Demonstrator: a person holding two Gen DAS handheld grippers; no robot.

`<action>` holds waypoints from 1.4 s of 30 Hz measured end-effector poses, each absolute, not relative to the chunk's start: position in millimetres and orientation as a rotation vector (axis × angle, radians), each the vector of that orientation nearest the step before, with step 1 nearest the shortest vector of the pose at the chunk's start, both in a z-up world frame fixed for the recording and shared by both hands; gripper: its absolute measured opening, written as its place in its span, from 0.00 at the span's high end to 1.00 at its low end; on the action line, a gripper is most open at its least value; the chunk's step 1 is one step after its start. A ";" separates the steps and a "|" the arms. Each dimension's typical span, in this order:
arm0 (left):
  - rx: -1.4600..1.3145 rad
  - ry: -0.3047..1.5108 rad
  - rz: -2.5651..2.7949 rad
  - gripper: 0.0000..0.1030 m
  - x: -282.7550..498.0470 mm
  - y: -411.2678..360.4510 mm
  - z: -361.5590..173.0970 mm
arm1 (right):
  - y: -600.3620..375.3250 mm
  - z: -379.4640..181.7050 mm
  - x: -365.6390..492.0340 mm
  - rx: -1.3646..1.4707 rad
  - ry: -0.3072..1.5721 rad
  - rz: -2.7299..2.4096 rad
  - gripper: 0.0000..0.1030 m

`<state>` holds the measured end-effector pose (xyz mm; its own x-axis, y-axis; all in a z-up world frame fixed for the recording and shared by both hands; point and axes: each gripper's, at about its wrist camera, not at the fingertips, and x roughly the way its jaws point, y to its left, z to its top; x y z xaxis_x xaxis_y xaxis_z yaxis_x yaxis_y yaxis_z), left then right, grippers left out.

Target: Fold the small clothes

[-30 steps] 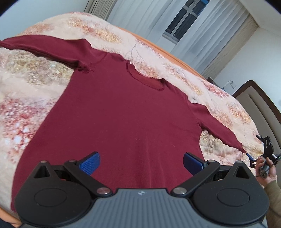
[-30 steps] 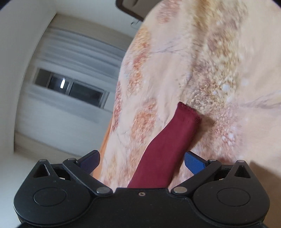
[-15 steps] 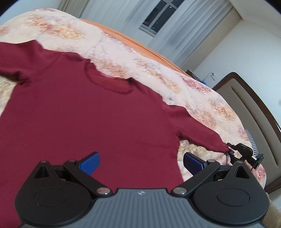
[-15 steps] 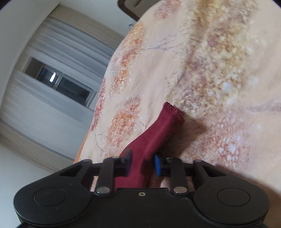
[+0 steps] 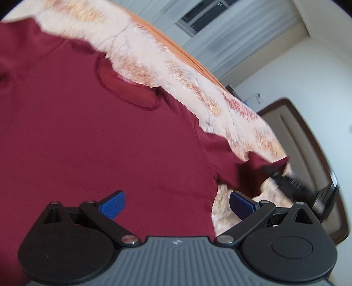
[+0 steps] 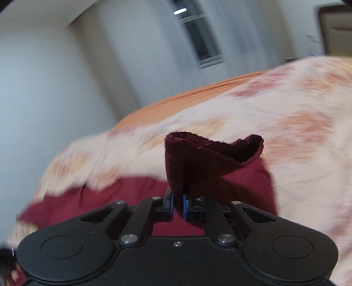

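A dark red long-sleeved sweater (image 5: 92, 132) lies flat on a bed, neckline (image 5: 129, 92) toward the far side. My left gripper (image 5: 176, 201) is open and empty, hovering over the sweater's lower body near its right side seam. My right gripper (image 6: 177, 203) is shut on the cuff of the right sleeve (image 6: 204, 158) and holds it lifted off the bed. In the left wrist view the right gripper (image 5: 292, 187) shows blurred at the right, with the sleeve (image 5: 248, 169) bunched toward the body.
The bed has a floral cream and orange cover (image 5: 198, 88). A brown padded headboard (image 5: 308, 136) stands at the right. Curtains and a window (image 5: 204, 15) are behind the bed.
My right gripper shut on the sleeve cuff, lifted it and swung it toward the sweater's body. My left gripper moved closer over the sweater toward its right side, still open.
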<state>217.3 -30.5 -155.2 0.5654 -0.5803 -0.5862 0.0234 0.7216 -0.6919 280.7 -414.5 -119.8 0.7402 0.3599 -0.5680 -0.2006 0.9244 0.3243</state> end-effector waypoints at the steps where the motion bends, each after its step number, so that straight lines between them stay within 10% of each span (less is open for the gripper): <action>1: -0.707 0.905 -0.376 0.00 220.2 -26.7 -157.0 | -390.3 -125.6 281.1 0.211 0.689 0.338 0.92; 31: -1.028 1.077 -0.511 0.01 332.9 -38.3 -221.0 | -250.3 -157.6 234.3 -0.042 0.725 0.470 0.79; 34: -1.029 1.087 -0.486 0.15 330.5 -36.5 -223.8 | -249.7 -158.0 235.3 -0.030 0.740 0.483 0.70; 38: -0.963 1.166 -0.435 0.74 328.9 -37.6 -228.6 | -253.8 -154.6 230.4 -0.028 0.740 0.487 0.69; 42: -0.959 1.181 -0.419 0.82 322.2 -36.7 -234.9 | -257.5 -148.7 223.4 -0.031 0.736 0.493 0.66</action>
<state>322.2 -36.7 -234.9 0.3653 -0.7237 -0.5855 -0.1926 0.5566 -0.8081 223.4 -257.5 -148.7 0.6328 0.4205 -0.6501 -0.4415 0.8858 0.1431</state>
